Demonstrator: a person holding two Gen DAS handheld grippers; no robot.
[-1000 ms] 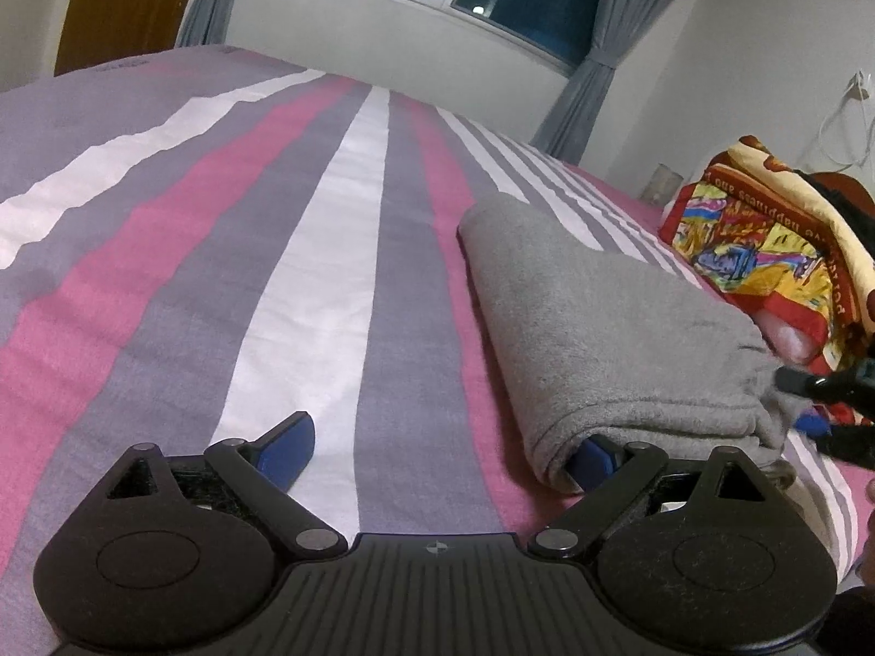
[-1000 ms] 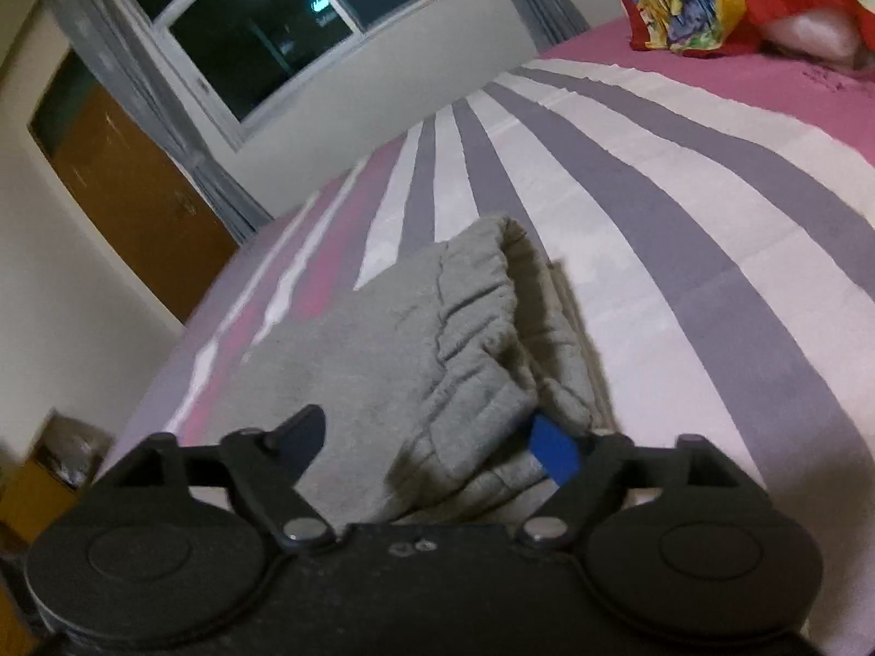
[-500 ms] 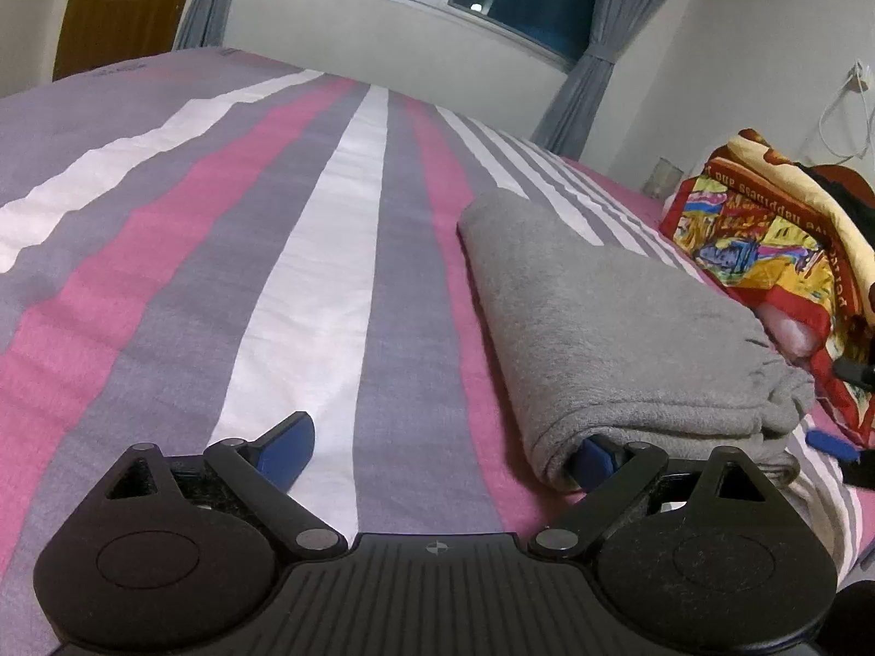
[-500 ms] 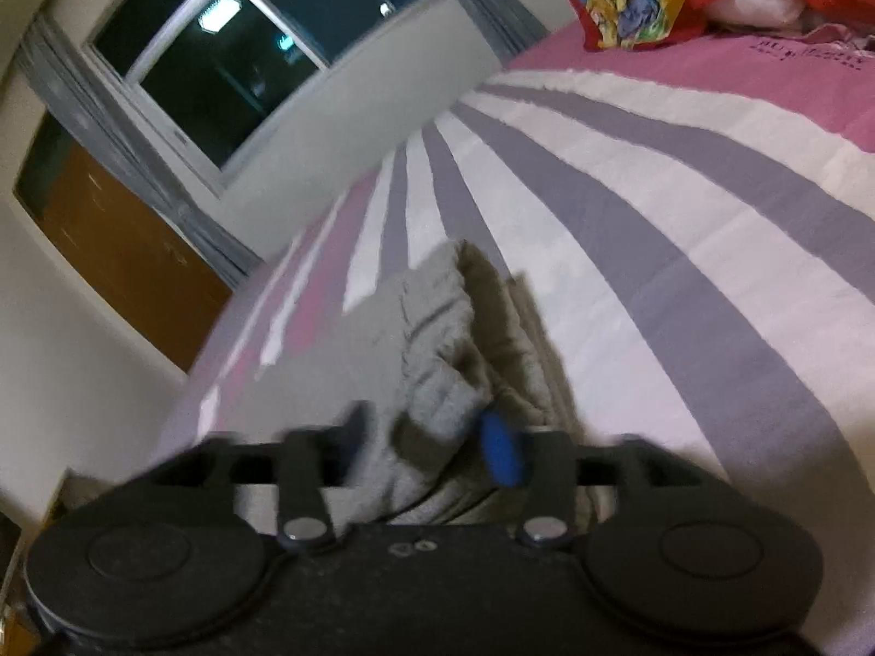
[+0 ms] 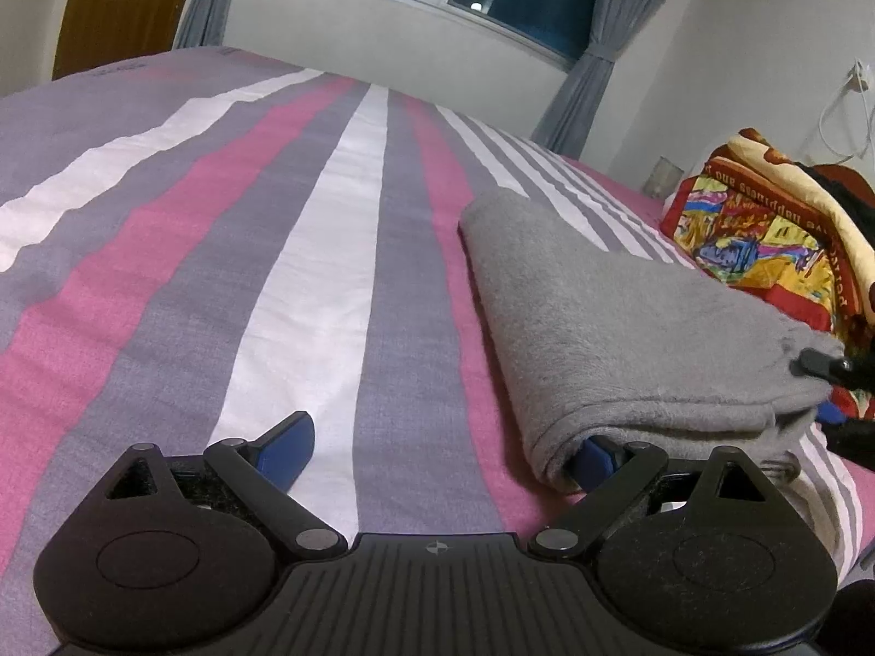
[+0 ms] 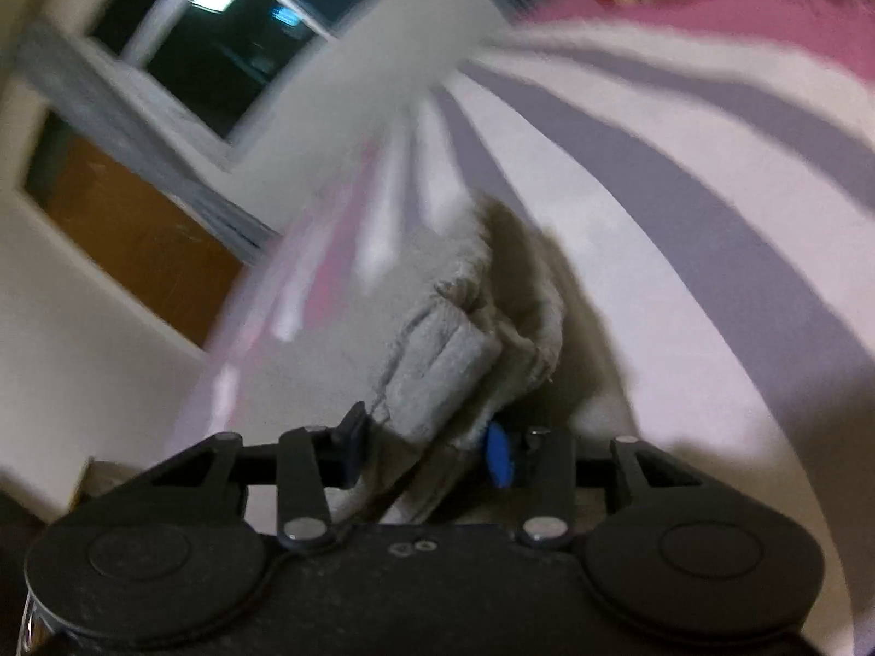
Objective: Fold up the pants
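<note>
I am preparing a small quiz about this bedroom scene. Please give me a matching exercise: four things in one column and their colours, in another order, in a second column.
Things:
1. pants
2. door
3. curtain
4. claw pads

Colours:
A. blue
B. orange-brown
C. plain grey
D. blue-grey

Pairs: 1-C, 2-B, 3-D, 4-A
</note>
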